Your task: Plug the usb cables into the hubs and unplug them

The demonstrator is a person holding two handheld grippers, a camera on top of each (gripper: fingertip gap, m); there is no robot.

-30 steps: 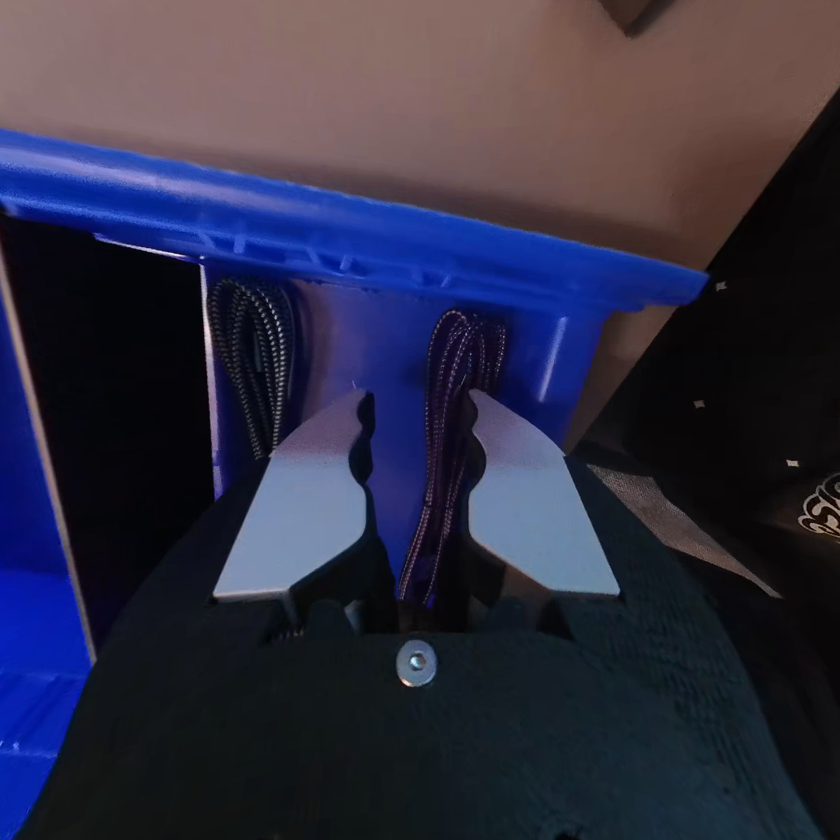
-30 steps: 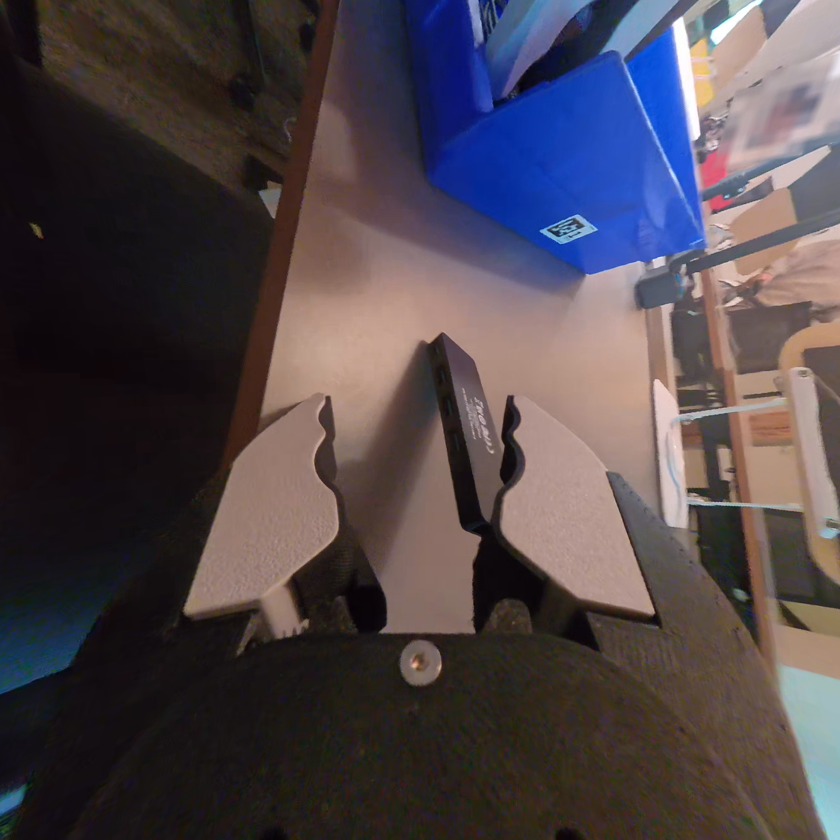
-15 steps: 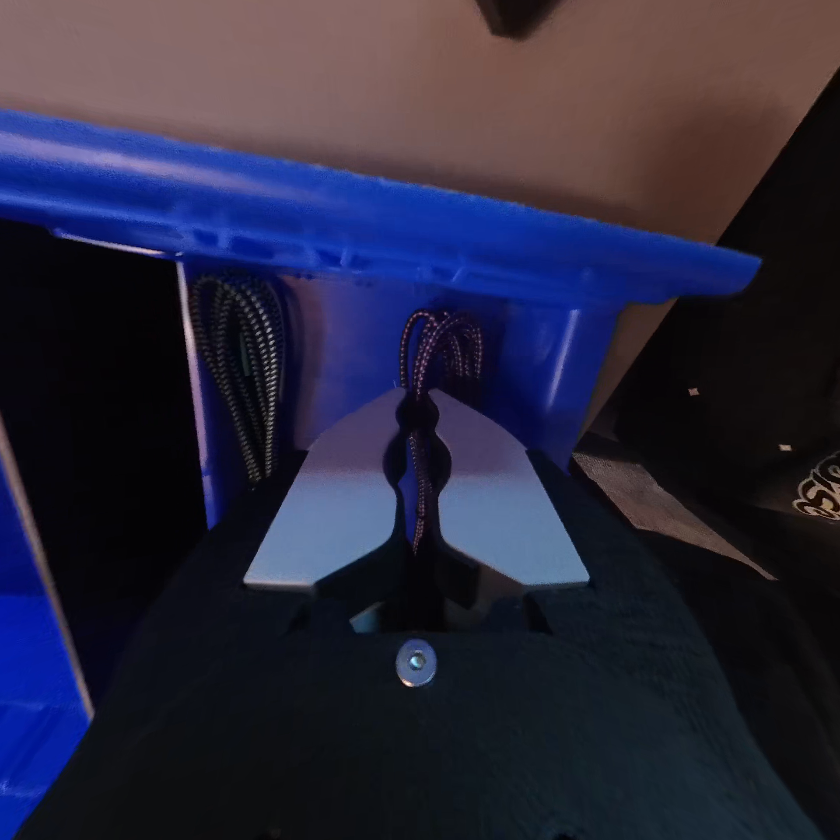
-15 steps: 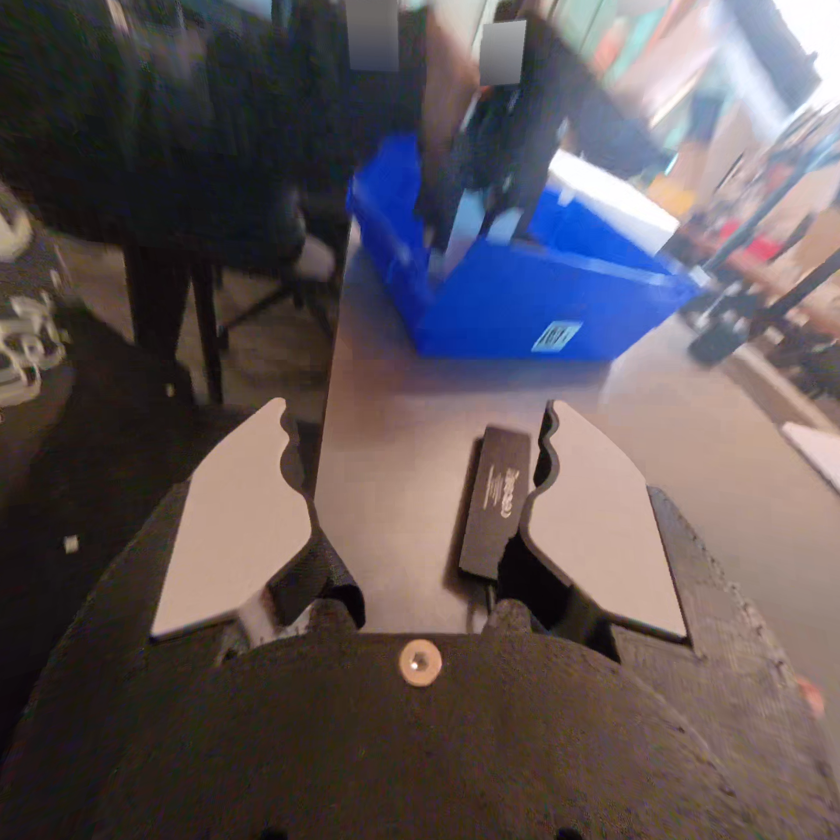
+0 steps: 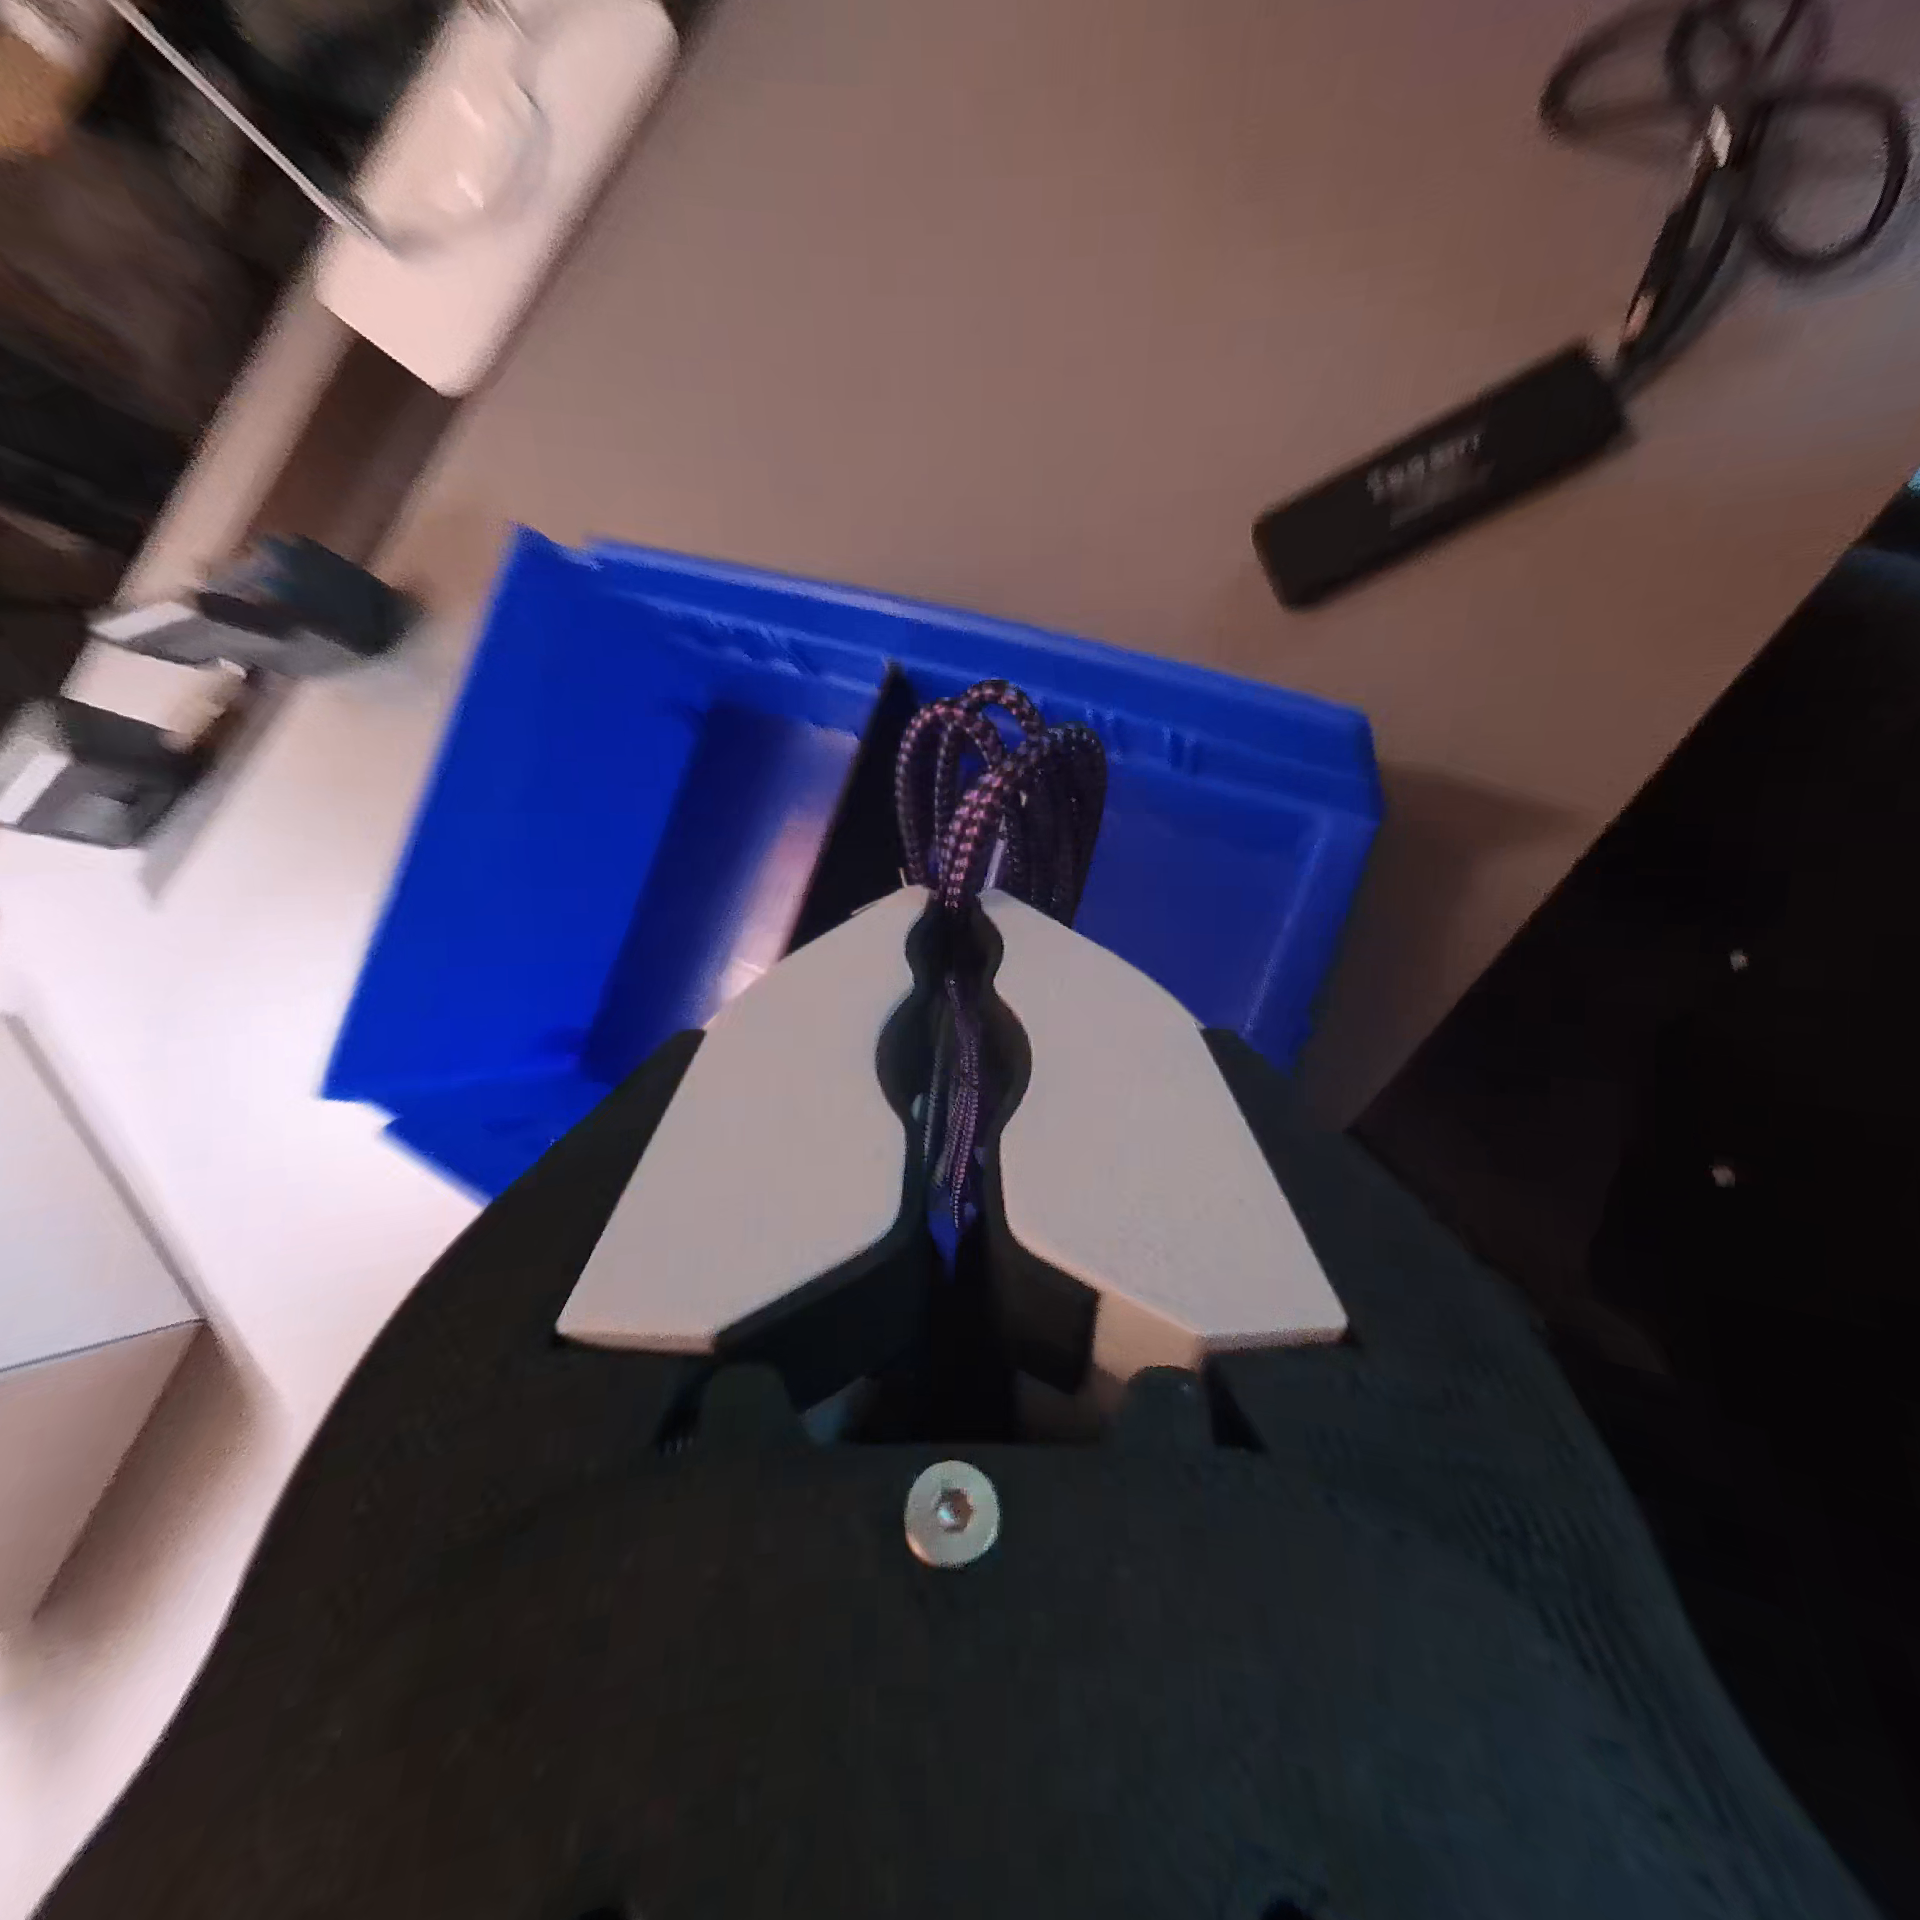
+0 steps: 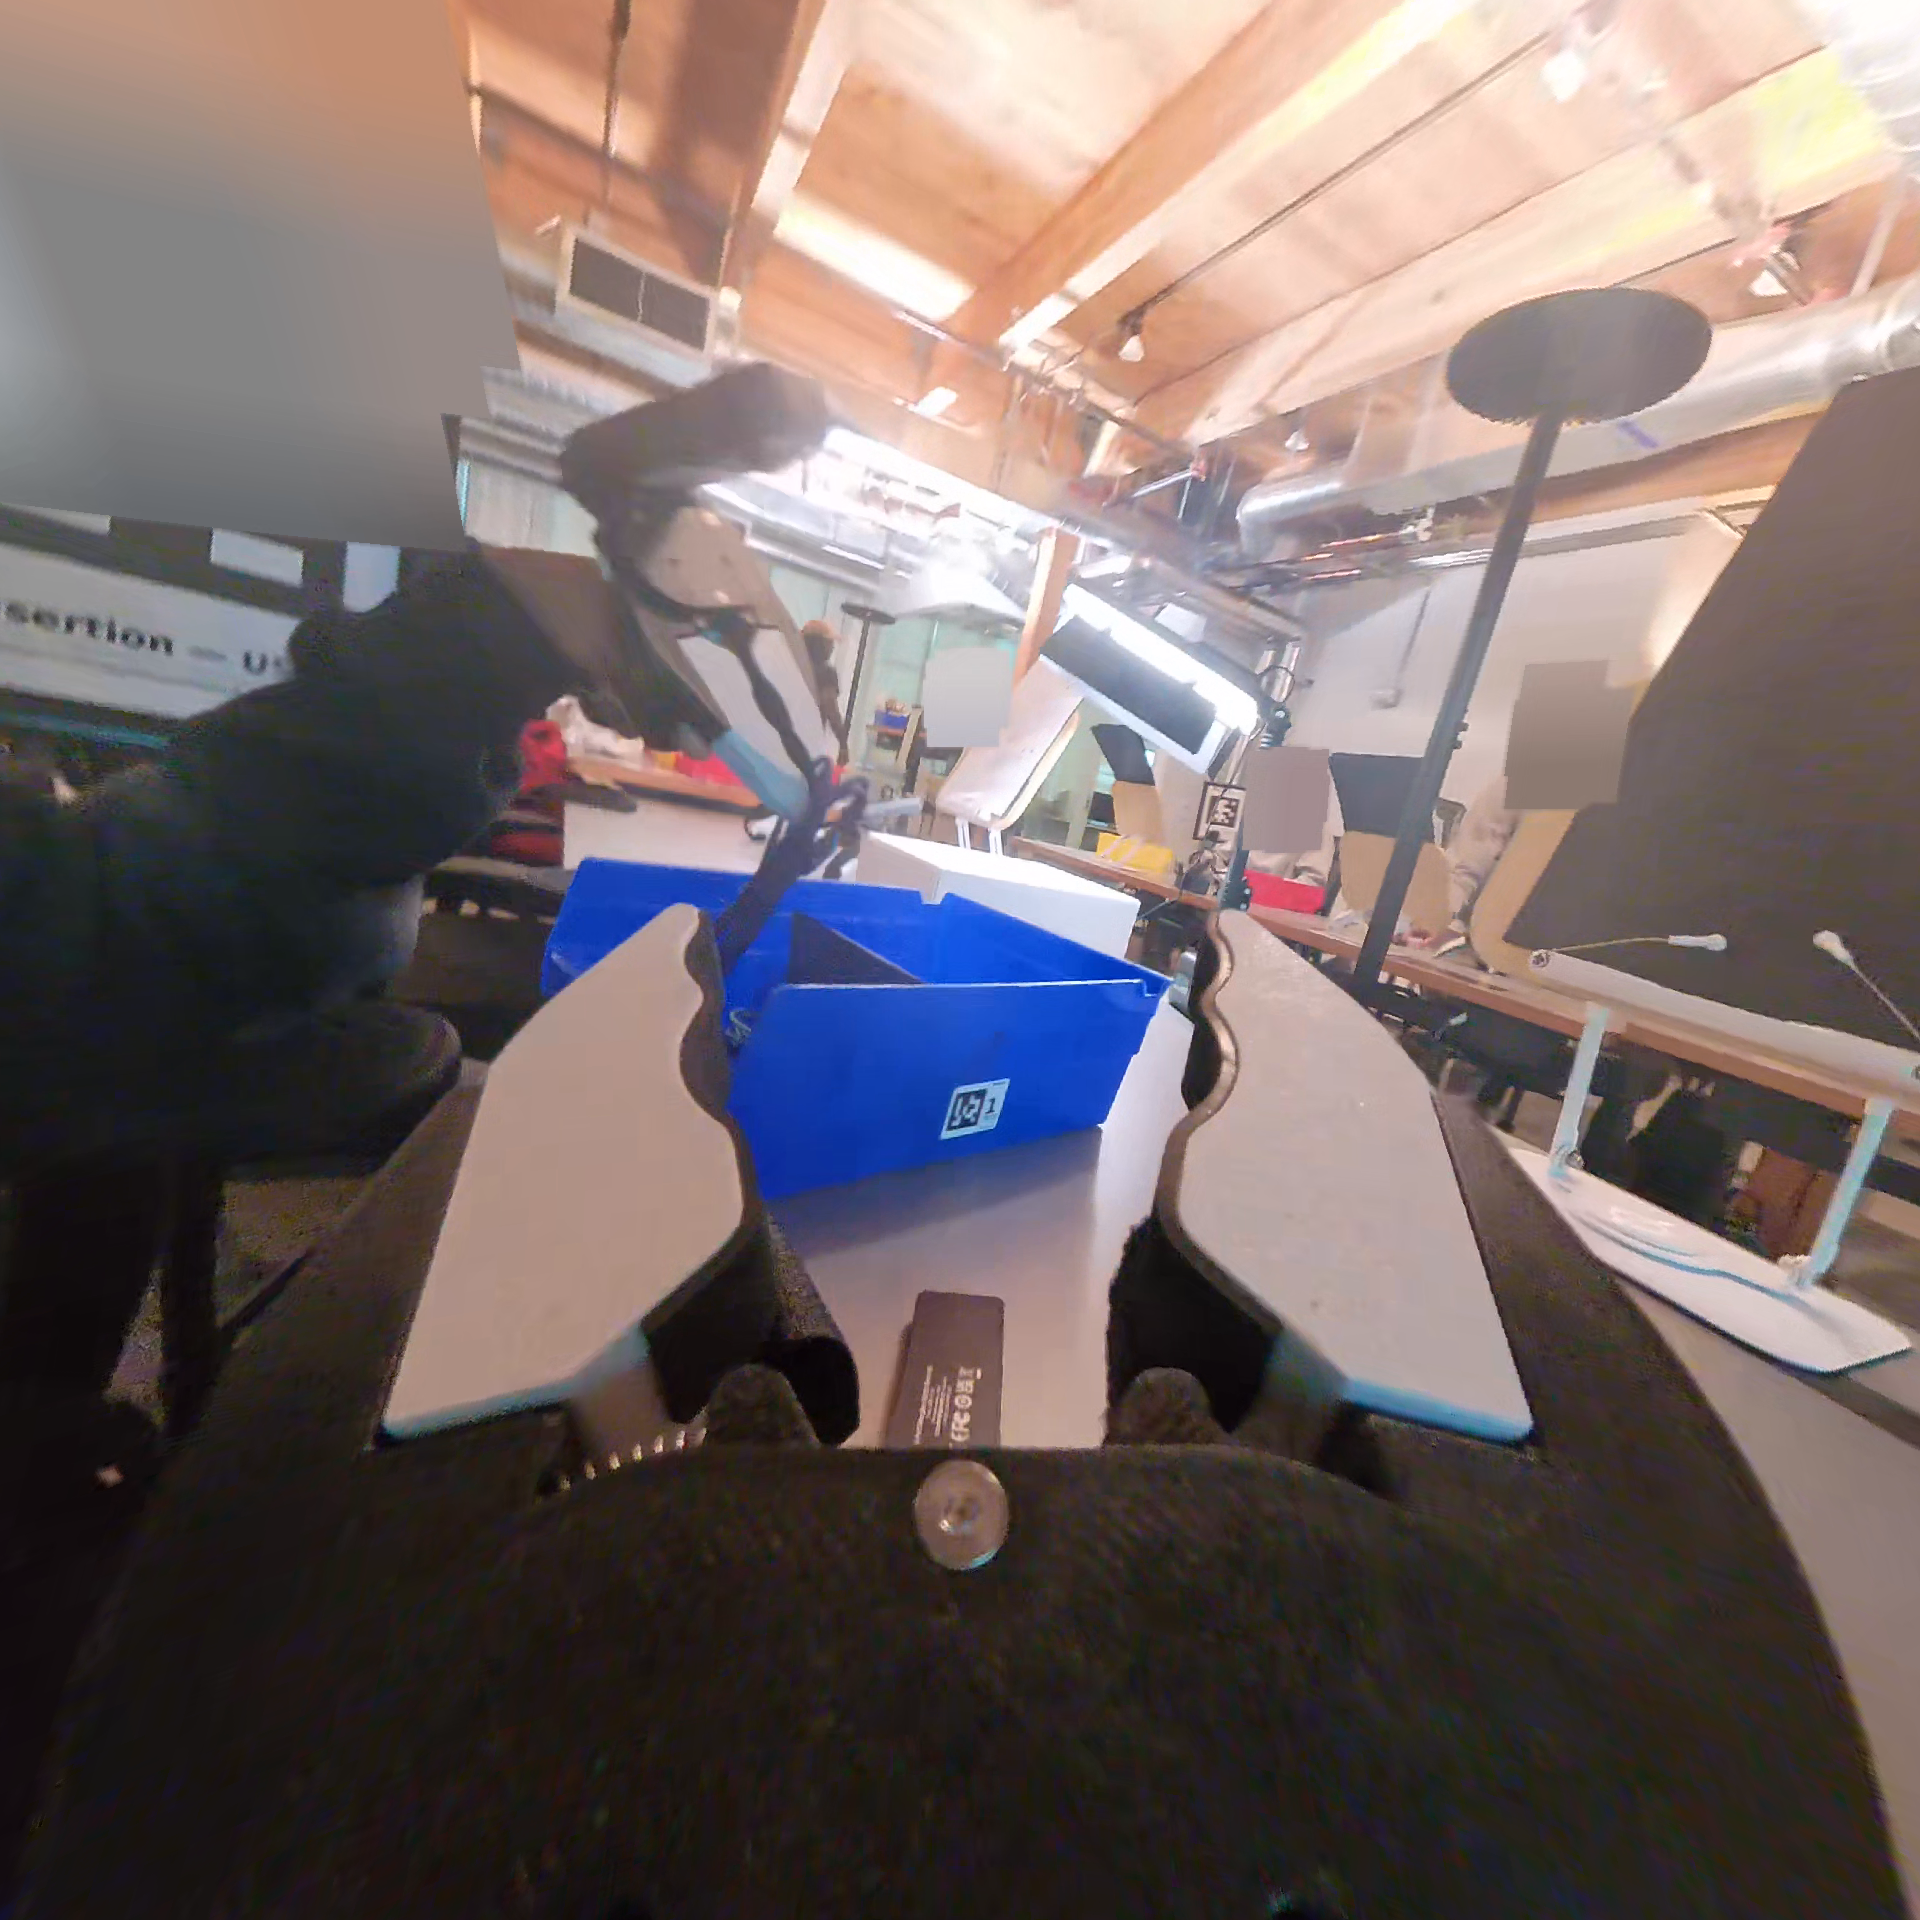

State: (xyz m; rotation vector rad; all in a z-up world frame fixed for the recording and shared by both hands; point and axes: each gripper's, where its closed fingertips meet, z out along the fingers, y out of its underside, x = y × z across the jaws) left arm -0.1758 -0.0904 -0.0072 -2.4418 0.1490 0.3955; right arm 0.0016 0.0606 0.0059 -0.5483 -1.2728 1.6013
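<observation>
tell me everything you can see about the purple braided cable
The purple braided cable is a woven purple-and-black cord folded into a bundle of loops. The left claw is shut on it, loops poking past the fingertips, lifted above the blue bin. In the right wrist view its tail hangs down toward the bin.

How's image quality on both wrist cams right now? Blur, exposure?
Left wrist view: motion blur smears the blue bin and hub; the left tool and its purple cable stay sharp. Right wrist view: mostly crisp with fisheye bending, blown-out ceiling lights, right tool sharp, far left tool blurred.
</observation>
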